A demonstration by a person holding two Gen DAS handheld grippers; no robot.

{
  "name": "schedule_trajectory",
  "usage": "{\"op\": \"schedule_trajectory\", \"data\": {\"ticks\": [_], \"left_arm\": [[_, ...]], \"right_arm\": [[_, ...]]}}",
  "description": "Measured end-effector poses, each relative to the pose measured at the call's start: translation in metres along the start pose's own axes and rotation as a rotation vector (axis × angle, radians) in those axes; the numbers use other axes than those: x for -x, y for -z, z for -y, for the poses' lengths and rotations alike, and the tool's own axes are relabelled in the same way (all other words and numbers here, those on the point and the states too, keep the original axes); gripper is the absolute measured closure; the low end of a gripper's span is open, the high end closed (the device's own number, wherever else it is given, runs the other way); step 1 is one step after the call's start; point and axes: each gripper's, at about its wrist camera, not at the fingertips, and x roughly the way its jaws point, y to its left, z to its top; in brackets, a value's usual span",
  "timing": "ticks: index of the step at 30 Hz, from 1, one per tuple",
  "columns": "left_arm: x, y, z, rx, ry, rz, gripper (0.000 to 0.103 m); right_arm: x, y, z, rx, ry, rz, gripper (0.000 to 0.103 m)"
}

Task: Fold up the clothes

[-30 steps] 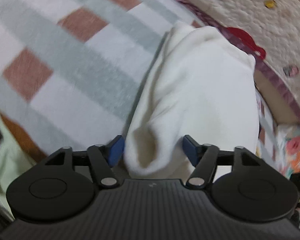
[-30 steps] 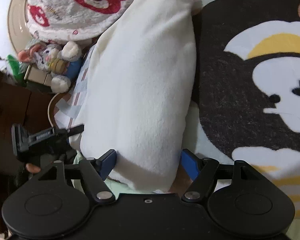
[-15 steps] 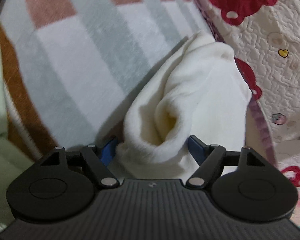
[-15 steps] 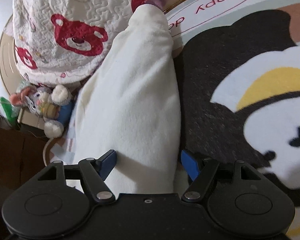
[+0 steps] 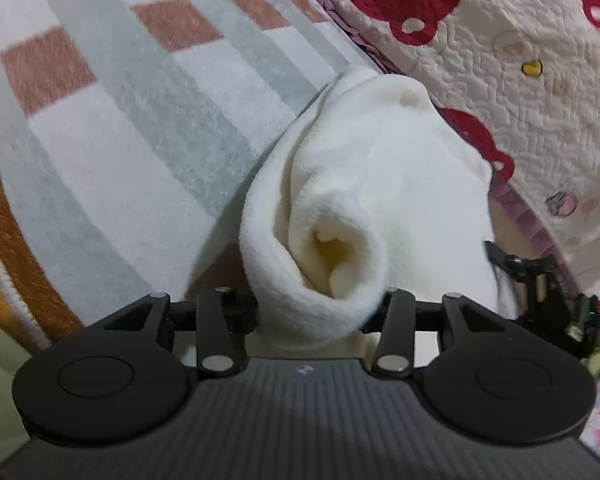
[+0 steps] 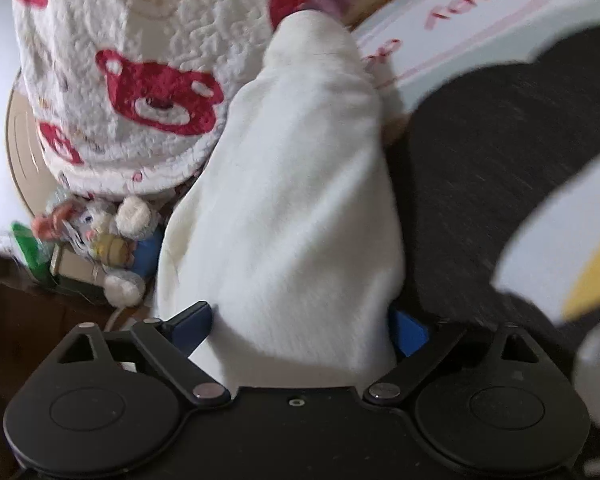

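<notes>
Garment: a cream-white fleece garment [image 5: 384, 184], rolled into a long bundle, held up between the two hand-held grippers, one end in each.
Left hand-held gripper [image 5: 316, 312]: jaws drawn in on the rolled cuff end of the garment, which bulges out over them and hides the fingertips; it is gripping the fleece.
Right hand-held gripper [image 6: 300, 328]: blue finger pads [image 6: 192, 322] part-way apart, pressed against both sides of the garment's other end [image 6: 300, 216]; it is gripping the fleece.
Beyond the left hand-held gripper: a grey, white and brown checked blanket [image 5: 140, 92] to the left, a white quilted cover with red bears [image 5: 500, 52] to the right.
Beyond the right hand-held gripper: a dark cartoon-print blanket [image 6: 492, 168] to the right, a plush rabbit toy [image 6: 108, 236] low to the left.
</notes>
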Motion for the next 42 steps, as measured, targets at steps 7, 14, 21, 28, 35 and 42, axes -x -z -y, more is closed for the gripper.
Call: {"op": "schedule_trajectory", "data": {"ticks": [7, 14, 21, 28, 35, 42], "left_arm": [[0.012, 0.005, 0.053, -0.431, -0.099, 0.104, 0.079], [0.001, 0.004, 0.049, -0.328, 0.016, 0.007, 0.077], [0.004, 0.006, 0.021, -0.103, 0.132, -0.065, 0.062], [-0.004, 0.009, 0.020, -0.050, 0.120, -0.097, 0.052], [0.000, 0.007, 0.013, 0.010, 0.123, -0.157, 0.048], [0.014, 0.014, 0.018, 0.090, 0.111, -0.175, 0.046]], "right_arm": [[0.022, 0.021, -0.095, 0.550, 0.097, 0.151, 0.054], [0.041, 0.020, -0.073, 0.473, 0.250, 0.205, 0.052], [0.062, 0.006, -0.021, 0.107, 0.142, 0.183, 0.045], [0.073, 0.022, -0.015, 0.075, 0.102, 0.129, 0.039], [0.068, 0.024, -0.002, 0.001, 0.088, 0.113, 0.029], [0.064, 0.022, -0.003, 0.010, 0.114, 0.103, 0.025]]}}
